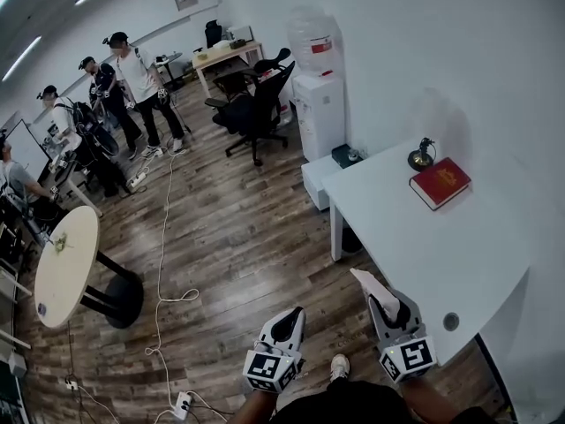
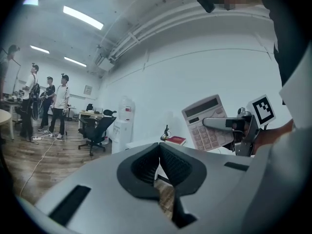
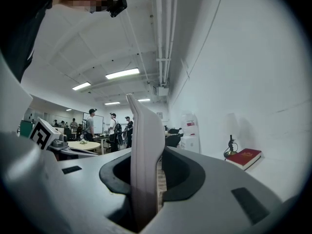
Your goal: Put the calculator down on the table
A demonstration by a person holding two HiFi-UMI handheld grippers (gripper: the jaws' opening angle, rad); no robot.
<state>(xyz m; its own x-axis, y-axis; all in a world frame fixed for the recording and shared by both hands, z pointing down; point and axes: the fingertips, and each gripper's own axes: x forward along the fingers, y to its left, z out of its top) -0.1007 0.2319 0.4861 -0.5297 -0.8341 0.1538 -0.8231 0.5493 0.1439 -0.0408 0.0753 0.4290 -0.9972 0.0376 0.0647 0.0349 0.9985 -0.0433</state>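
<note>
One flat grey calculator [image 2: 202, 108] is clamped in right gripper [image 1: 393, 312] jaws; left gripper [image 1: 287, 323] closed

The calculator [image 1: 372, 288] sits between the jaws of the right gripper [image 1: 388, 306], just by the near edge of the table [image 1: 424, 246]. The left gripper [image 1: 284, 325] is to its left, over the floor [image 1: 229, 237]. A book [image 1: 439, 183] lies at the far end of the table, with a small ornament [image 1: 421, 155] just behind it. Past the table stands a water cooler [image 1: 318, 95], with a chair [image 1: 256, 109] on its left. A round table [image 1: 66, 268] is far off to the left.
</note>
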